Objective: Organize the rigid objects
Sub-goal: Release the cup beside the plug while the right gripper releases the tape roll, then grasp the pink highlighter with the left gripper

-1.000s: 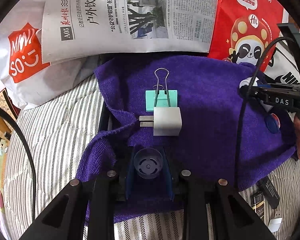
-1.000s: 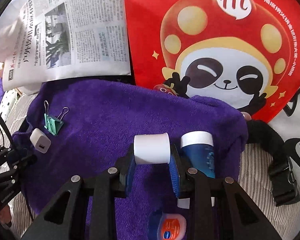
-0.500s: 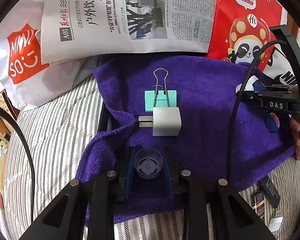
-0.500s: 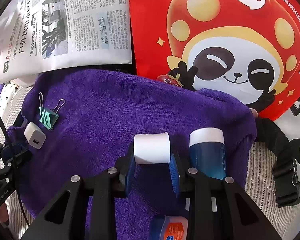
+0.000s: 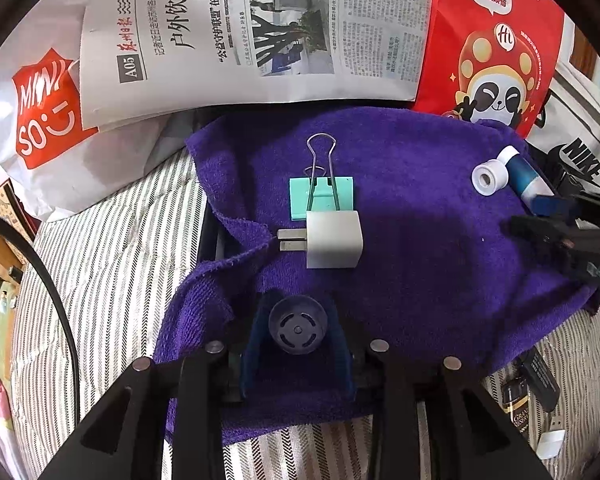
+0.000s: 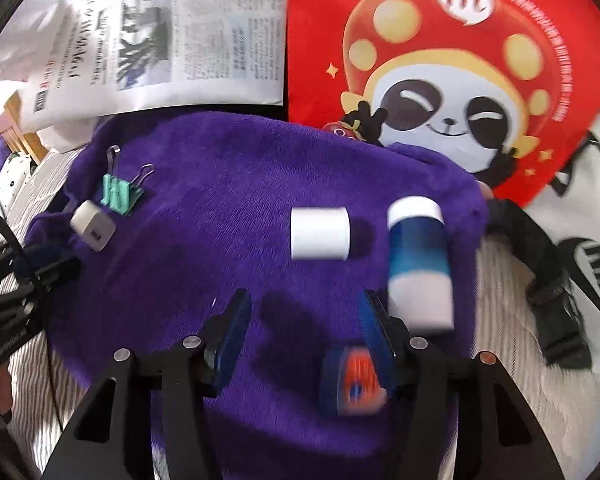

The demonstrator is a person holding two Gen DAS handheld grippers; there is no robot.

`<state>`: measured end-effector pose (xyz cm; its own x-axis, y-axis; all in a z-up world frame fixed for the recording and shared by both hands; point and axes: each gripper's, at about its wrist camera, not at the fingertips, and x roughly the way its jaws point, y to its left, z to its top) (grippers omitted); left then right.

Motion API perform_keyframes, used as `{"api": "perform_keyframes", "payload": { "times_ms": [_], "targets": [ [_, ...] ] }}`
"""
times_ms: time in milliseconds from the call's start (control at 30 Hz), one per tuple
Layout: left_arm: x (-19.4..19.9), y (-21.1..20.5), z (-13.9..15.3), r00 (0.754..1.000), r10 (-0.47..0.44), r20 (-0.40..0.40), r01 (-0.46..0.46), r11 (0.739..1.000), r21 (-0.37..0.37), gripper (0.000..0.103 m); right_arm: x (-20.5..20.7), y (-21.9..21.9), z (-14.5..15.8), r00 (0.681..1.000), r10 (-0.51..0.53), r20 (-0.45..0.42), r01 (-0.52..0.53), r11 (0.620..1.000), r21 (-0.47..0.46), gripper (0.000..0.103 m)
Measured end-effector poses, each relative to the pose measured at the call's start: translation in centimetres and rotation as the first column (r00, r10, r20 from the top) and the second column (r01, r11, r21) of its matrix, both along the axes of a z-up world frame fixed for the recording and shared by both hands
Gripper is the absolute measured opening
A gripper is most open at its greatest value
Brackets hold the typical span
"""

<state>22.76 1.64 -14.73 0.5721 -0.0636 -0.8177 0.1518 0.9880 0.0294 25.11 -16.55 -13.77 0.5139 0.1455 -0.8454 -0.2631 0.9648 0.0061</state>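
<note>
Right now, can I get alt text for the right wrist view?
The right gripper, jaws just opened and empty, sits behind a white roll lying on a purple towel. A blue bottle lies beside the roll; a green clip and white charger sit far left.

The right gripper [image 6: 304, 320] has just been opening; its jaws stand apart with nothing between them. The left gripper [image 5: 298, 332] has eased open slightly around a small dark round cap [image 5: 298, 325].
</note>
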Motion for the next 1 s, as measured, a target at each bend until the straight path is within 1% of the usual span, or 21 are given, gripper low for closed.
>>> {"api": "perform_keyframes", "payload": {
  "times_ms": [133, 267, 300, 333, 400, 467, 533, 633, 700, 800, 867, 900, 967, 1000],
  "targets": [
    [0.0, 0.2, 0.1, 1.0, -0.009, -0.011, 0.009, 1.0, -0.014, 0.033, -4.0, -1.5, 1.4, 0.996, -0.075, 0.038, 0.075, 0.997, 0.004, 0.057],
    [-0.3, 0.2, 0.3, 0.999, -0.004, -0.034, 0.003, 1.0, -0.007, 0.035, -8.1, -3.5, 2.3, 0.988, -0.145, 0.051, 0.142, 0.988, 0.056, 0.058],
    [-0.5, 0.2, 0.6, 0.999, 0.0, -0.034, 0.0, 1.0, -0.001, 0.042, -8.8, -4.2, 2.6, 0.986, -0.157, 0.053, 0.153, 0.986, 0.067, 0.059],
    [-0.7, 0.2, 0.9, 0.999, -0.003, -0.033, 0.002, 1.0, -0.004, 0.052, -9.7, -4.7, 2.9, 0.984, -0.167, 0.055, 0.163, 0.984, 0.075, 0.059],
    [-1.7, 0.2, 1.8, 1.0, -0.023, -0.016, 0.023, 0.999, -0.022, 0.057, -11.7, -6.0, 3.3, 0.982, -0.178, 0.059, 0.174, 0.982, 0.069, 0.061],
    [-3.2, -0.1, 3.0, 0.999, -0.033, 0.028, 0.033, 0.999, 0.002, 0.057, -13.9, -6.7, 3.8, 0.979, -0.189, 0.079, 0.185, 0.981, 0.055, 0.062],
    [-5.0, -0.5, 4.0, 0.998, -0.033, 0.05, 0.032, 0.999, 0.028, 0.057, -15.2, -7.5, 4.2, 0.976, -0.196, 0.091, 0.191, 0.98, 0.057, 0.063],
    [-7.6, -1.0, 4.8, 0.996, -0.055, 0.07, 0.053, 0.998, 0.035, 0.057, -17.3, -8.0, 4.7, 0.971, -0.215, 0.1, 0.206, 0.974, 0.092, 0.064],
    [-9.3, -1.6, 5.0, 0.994, -0.071, 0.08, 0.069, 0.997, 0.039, 0.057, -17.9, -8.2, 4.7, 0.97, -0.222, 0.098, 0.21, 0.971, 0.114, 0.064],
    [-10.6, -2.7, 4.1, 0.991, -0.105, 0.081, 0.099, 0.993, 0.071, 0.057, -18.7, -8.3, 4.9, 0.972, -0.211, 0.105, 0.198, 0.973, 0.118, 0.064],
    [-10.8, -3.4, 2.9, 0.994, -0.094, 0.054, 0.09, 0.993, 0.083, 0.057, -19.4, -8.4, 4.9, 0.972, -0.204, 0.12, 0.192, 0.976, 0.107, 0.064],
    [-10.8, -3.6, 2.3, 0.995, -0.087, 0.041, 0.084, 0.994, 0.076, 0.057, -19.6, -8.5, 4.9, 0.972, -0.2, 0.125, 0.187, 0.976, 0.109, 0.064],
    [-10.9, -3.8, 1.4, 0.997, -0.069, 0.025, 0.068, 0.997, 0.039, 0.057, -20.2, -8.9, 4.7, 0.973, -0.19, 0.128, 0.175, 0.977, 0.12, 0.066],
    [-10.9, -4.1, 0.9, 0.997, -0.075, 0.014, 0.075, 0.997, 0.012, 0.057, -20.4, -9.2, 4.4, 0.974, -0.189, 0.125, 0.174, 0.977, 0.125, 0.066]
  ]
}}
